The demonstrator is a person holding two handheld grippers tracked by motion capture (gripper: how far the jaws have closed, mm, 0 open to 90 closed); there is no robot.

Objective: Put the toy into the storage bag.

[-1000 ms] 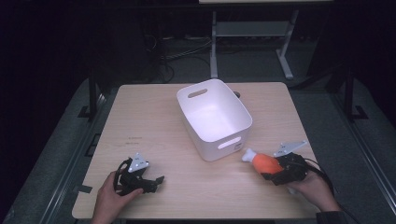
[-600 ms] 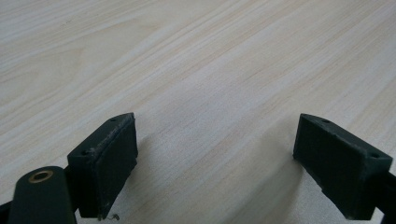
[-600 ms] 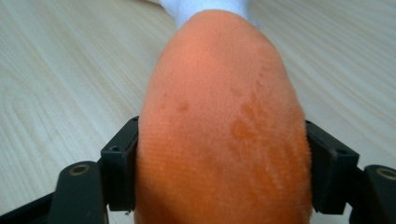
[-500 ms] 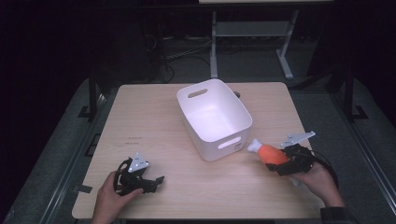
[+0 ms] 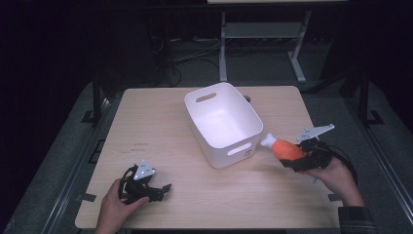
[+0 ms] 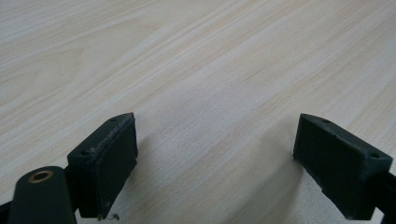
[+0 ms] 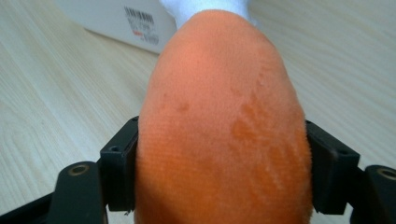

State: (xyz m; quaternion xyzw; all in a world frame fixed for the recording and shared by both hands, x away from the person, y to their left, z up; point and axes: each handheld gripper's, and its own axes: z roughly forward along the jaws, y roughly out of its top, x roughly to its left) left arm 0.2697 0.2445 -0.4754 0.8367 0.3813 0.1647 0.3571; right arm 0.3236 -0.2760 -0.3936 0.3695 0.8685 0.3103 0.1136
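Your right gripper [image 5: 294, 157] is clamping the orange plush drumstick [image 5: 285, 148] between its jaws, holding it just beside the white bin [image 5: 221, 122], white tip pointing toward the bin's near wall. Your left gripper [image 5: 163, 187] is resting on the worktop [image 5: 156, 122], jaws spread wide over bare wood, gripping nothing

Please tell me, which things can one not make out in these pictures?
- Plush drumstick: its rear end is cut off by the bottom edge of the right gripper view, between the right tongs.
- White bin: its barcode label is too blurred to read there.
- Left tongs: the high view is too small to show their opening.
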